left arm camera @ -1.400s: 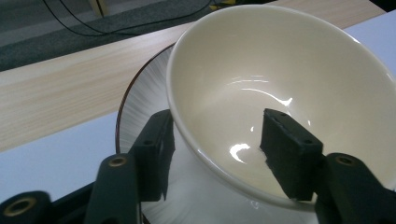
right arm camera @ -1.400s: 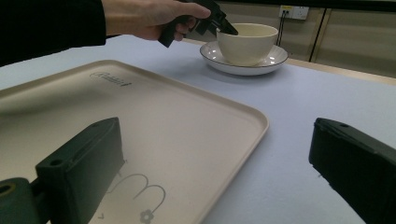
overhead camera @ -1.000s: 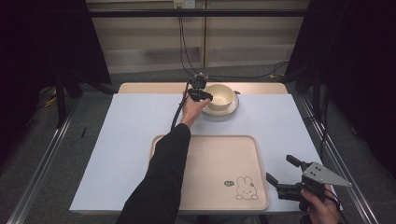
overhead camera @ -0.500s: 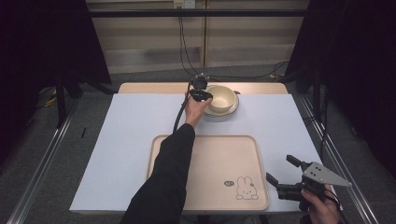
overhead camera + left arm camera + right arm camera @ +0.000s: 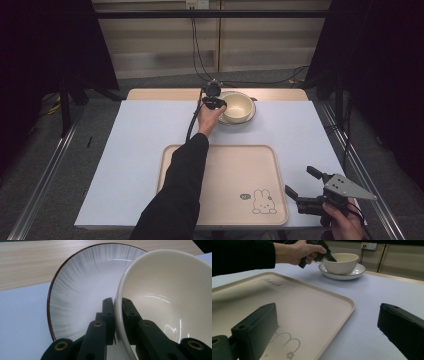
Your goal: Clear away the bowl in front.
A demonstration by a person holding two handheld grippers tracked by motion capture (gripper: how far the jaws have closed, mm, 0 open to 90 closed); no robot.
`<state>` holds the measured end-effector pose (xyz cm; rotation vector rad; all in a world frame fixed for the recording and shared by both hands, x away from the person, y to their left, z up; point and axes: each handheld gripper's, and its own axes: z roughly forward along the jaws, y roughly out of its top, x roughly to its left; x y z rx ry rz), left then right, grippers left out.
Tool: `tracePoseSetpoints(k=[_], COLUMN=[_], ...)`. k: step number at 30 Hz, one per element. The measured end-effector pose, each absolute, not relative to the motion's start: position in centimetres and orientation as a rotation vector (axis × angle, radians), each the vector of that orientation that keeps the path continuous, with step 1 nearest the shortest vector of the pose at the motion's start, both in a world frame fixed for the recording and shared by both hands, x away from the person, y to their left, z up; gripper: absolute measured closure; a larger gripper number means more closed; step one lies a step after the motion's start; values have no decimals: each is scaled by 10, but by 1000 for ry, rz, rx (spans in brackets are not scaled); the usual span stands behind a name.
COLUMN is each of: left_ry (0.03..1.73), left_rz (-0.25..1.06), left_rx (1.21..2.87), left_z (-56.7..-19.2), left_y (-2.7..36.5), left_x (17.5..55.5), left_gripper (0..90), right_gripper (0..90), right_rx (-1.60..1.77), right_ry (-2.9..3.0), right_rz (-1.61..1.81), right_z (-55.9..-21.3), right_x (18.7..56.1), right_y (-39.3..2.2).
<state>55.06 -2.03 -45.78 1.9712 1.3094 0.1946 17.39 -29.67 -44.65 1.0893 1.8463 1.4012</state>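
A cream bowl sits in a white plate with a dark rim at the far middle of the table. My left gripper is shut on the bowl's near-left rim, one jaw inside and one outside. In the left gripper view the bowl looks tilted against the plate. My right gripper stands open near the front right corner, beside the beige tray, with nothing between its jaws.
The tray carries a small rabbit drawing near its front right corner. A pale blue mat covers the table; bare wood shows along the far edge. Cables hang behind the table.
The left gripper and bowl have barely shifted at the far middle. The right gripper has stayed where it was.
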Motion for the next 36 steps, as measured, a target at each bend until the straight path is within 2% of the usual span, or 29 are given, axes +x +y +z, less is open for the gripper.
tracePoseSetpoints(k=[22,32,36], left_ry=[1314,1255,1238], left_rz=[213,236,208], left_rx=[1884,1883,1876], left_z=[-448,-428,-419], left_y=[-15,-4,2], left_x=[543,539,535], left_gripper=[824,823,824], right_gripper=[31,32,32], right_rx=[1091,1097,1095], right_ry=[1853,1835,1820], right_rz=[1399,1403,1413], right_z=[-446,-446,-445], right_x=[172,172,172], right_y=[-298,-299,-298])
